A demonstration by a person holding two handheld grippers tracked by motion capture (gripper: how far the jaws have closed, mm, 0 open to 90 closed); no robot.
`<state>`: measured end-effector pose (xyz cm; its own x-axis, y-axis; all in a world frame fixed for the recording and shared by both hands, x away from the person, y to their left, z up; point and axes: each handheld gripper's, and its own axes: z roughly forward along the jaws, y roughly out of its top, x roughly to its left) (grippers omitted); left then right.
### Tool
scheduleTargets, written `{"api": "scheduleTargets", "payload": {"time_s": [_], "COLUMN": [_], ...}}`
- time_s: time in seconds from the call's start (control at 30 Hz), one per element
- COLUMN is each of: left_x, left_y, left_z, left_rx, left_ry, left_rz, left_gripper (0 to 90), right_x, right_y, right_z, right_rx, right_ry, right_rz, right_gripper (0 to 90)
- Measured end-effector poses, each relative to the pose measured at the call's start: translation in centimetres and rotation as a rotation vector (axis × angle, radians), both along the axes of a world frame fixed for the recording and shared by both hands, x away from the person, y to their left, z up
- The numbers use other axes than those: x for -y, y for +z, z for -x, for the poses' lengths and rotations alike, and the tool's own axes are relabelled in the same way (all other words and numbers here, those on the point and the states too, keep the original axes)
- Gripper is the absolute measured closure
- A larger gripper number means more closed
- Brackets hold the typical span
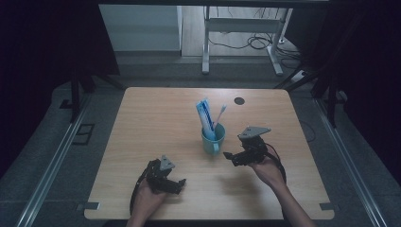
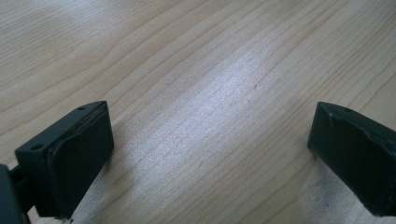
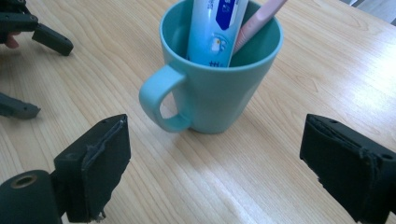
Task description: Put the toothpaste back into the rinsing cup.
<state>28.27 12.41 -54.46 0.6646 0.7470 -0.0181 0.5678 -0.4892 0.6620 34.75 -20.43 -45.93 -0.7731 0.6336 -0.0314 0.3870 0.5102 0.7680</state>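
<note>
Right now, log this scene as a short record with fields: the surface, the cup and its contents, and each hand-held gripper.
surface: wooden table
cup: teal mug, upright, handle toward the right hand-held gripper
contents: toothpaste tube and pink toothbrush, both standing in the mug
left hand-held gripper: open, low over bare table, apart from the mug
right hand-held gripper: open, facing the mug, not touching it
</note>
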Motion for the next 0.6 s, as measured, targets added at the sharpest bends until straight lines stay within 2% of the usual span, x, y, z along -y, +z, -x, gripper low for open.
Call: {"api": "scheduleTargets", "payload": {"time_s": [0.3, 0.6], "left_x": [0.0, 0.0], "left_y": [0.0, 0.0], "left_z": [0.0, 0.0], "left_rx": [-0.001, -0.002], "left_ry": [0.001, 0.000], "left_rz": [0.002, -0.001], "left_gripper": [0.3, 0.3], "right_x": [1.4, 2.8], "right_y": [-0.5, -1.2], "right_z": [0.8, 1.8], "right_rx": [-0.017, -0.006], "right_ry": [-0.017, -0.030], "right_rz": [-0.001, 0.023], "right_gripper": [8.3, 7.1]}}
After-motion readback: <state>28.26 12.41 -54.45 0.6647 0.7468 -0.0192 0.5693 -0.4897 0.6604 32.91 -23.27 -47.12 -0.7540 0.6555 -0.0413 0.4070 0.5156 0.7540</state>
